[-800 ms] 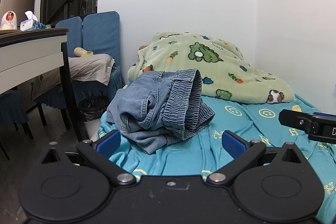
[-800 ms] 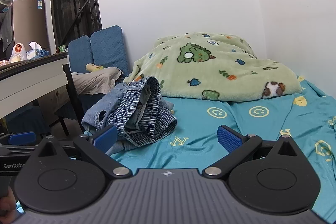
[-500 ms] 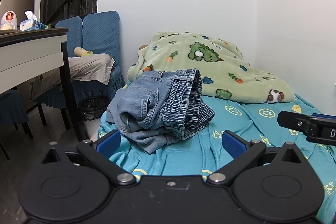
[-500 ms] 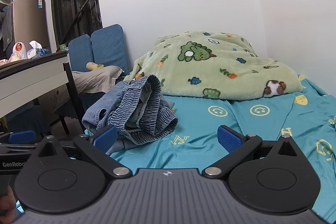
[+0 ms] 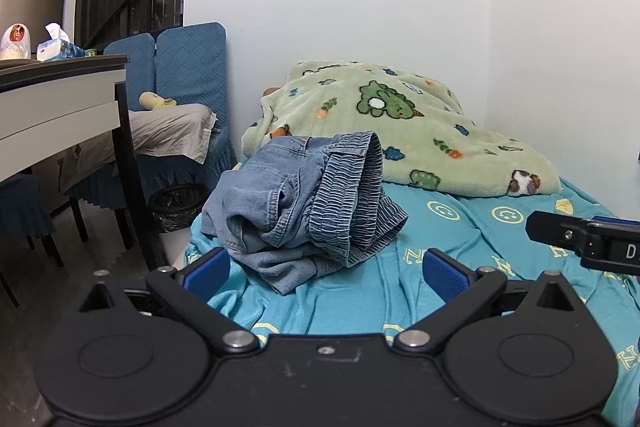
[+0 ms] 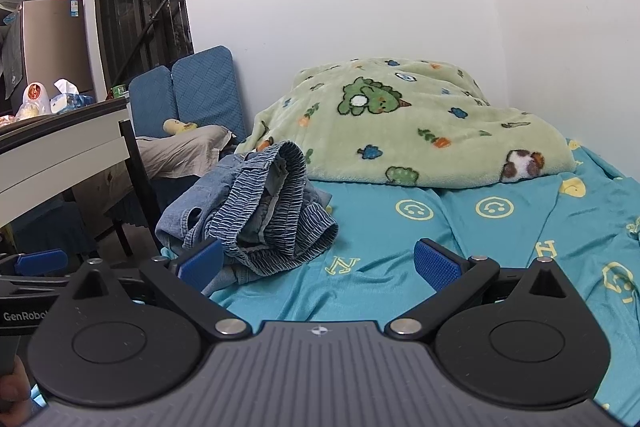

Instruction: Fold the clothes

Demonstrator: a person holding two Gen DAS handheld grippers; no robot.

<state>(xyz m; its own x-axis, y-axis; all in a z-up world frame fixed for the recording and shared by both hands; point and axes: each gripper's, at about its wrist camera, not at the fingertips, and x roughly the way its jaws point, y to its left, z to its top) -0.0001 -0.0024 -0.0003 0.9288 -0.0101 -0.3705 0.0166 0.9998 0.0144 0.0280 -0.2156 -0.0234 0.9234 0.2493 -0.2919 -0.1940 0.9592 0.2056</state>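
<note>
Denim shorts (image 5: 304, 199) lie crumpled in a heap on the teal bedsheet (image 5: 460, 239), just ahead of the left gripper (image 5: 326, 269) and slightly to its left. From the right gripper (image 6: 318, 263) the heap sits ahead and to the left, its near edge close to that gripper's left pad. Elastic ribbed waistband stands up on the heap's right side; legs are tucked underneath, hard to trace.

Left gripper: jaws spread wide, nothing between the pads. Right gripper: same, wide and empty. The two tools sit side by side, each showing at the edge of the other's view.

Judgement on the step in hand: nothing is folded yet, so the job starts with opening the heap out flat.
- The waistband is the best handle: thick, raised, easy to pinch without catching the sheet.
- One gripper on each end of the band, then lift and shake loose, then lay down toward the clear sheet ahead of the right gripper.
- Risk: pinching the bedsheet along with thin denim at the heap's low front edge.
- Green fleece blanket (image 5: 400, 131) lies beyond; keep the spread short of it.

Writing readable:
- "GenRobo", cut off, on the left tool's body as seen in the right wrist view.
- "D" on the right tool's body in the left wrist view.
- Sheet print: letters "N" and "H", smiley faces.
</note>
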